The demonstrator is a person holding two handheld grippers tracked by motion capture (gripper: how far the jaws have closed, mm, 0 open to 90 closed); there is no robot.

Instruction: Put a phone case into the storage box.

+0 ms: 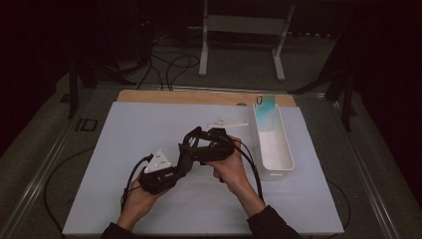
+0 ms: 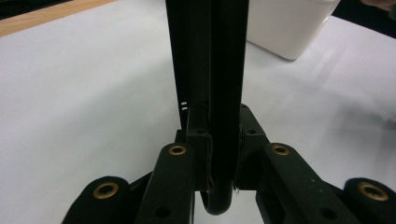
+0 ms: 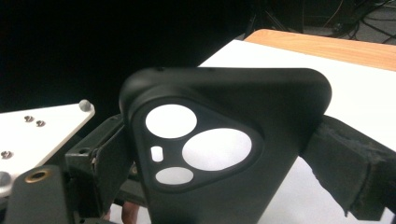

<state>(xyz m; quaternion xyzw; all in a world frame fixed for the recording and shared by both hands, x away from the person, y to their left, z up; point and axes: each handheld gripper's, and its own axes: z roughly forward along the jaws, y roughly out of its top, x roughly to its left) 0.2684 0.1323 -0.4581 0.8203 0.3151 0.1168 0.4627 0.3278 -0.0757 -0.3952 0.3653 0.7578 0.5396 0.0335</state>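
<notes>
Left tongs (image 2: 219, 154) clench the thin edge of a black phone case (image 2: 210, 70), its long axis running away from them. Right tongs (image 1: 191, 142) grasp its camera-cutout end (image 3: 196, 144). Case held above the white table (image 1: 149, 129), near a white bin (image 1: 271, 144).

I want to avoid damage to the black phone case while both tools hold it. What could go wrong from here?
1. The left hand-held gripper clamps the black phone case by its thin edge only; it may slip or twist out.
2. The right hand-held gripper also grips the case, so pulling apart could bend it near the camera cut-outs.
3. The white bin stands close by; a swing could knock it.
</notes>
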